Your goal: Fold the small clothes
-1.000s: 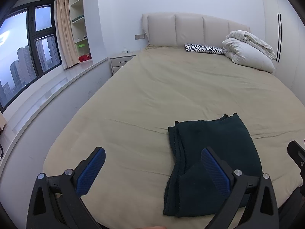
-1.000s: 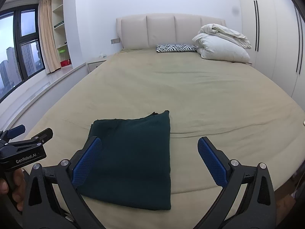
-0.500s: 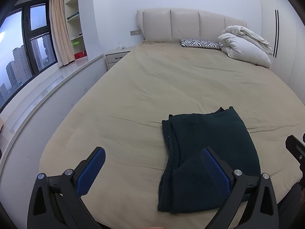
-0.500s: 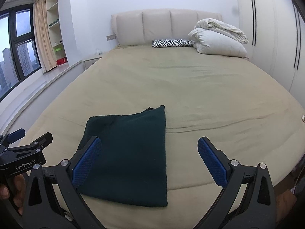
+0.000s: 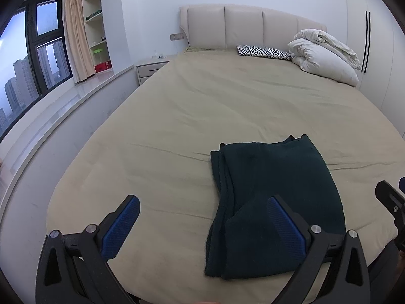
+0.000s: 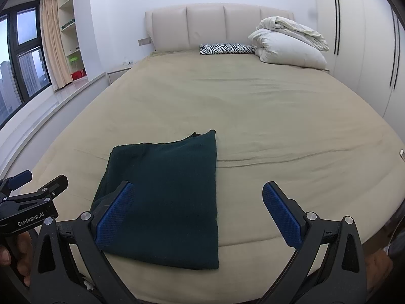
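The dark green knit garment lies folded in a rectangle near the 6 o'clock edge of the beige-sheeted bed. Both the left gripper and right gripper have backed away slightly, fingers spread, empty; folding looks finished.

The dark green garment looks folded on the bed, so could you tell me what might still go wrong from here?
1. The dark green garment lies close to the near edge of the bed; a nudge might slide it off.
2. Its stacked layers show loose along the left side; catching only the top one could undo the fold.
3. Both the left claw and right claw are open and empty near it, so a careless pass may snag the cloth.
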Demonstrator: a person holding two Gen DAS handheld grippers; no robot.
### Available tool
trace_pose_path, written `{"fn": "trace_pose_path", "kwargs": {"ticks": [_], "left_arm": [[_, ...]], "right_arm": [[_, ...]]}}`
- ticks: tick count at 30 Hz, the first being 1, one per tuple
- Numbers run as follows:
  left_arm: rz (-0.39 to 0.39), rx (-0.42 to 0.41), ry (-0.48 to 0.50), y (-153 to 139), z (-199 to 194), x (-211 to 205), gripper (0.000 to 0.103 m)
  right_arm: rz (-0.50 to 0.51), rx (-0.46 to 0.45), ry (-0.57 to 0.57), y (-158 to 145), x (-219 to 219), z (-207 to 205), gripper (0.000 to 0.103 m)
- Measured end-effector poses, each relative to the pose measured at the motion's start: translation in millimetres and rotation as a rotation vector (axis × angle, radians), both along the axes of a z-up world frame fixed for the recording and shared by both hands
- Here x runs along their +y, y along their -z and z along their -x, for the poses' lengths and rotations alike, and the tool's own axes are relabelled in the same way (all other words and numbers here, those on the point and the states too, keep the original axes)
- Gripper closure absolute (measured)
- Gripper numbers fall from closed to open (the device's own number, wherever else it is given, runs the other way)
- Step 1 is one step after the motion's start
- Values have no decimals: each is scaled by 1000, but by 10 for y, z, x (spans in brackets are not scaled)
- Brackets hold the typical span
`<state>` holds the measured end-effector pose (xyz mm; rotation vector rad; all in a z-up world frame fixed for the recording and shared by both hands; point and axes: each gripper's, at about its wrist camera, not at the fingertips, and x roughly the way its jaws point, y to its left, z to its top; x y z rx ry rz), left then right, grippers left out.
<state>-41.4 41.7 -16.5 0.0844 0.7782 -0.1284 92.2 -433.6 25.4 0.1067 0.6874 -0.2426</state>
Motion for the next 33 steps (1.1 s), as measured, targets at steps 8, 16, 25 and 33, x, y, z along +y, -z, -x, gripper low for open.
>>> {"fn": "trace_pose_path", "kwargs": {"ticks": [8,16,25,33], "left_arm": [[-1,6,3,15,9,-8,0],[-1,10,6,20,8,-11,0],[2,16,6,30,16,-7,0],[1,19,8,53,20,1,0]], "right_arm": [[-9,12,11,22,-10,-31,0],[-7,14,9,30,-3,-26,0],[-7,17,8,38,11,-31,0],[-8,21,6,54,32,-37,0]]}}
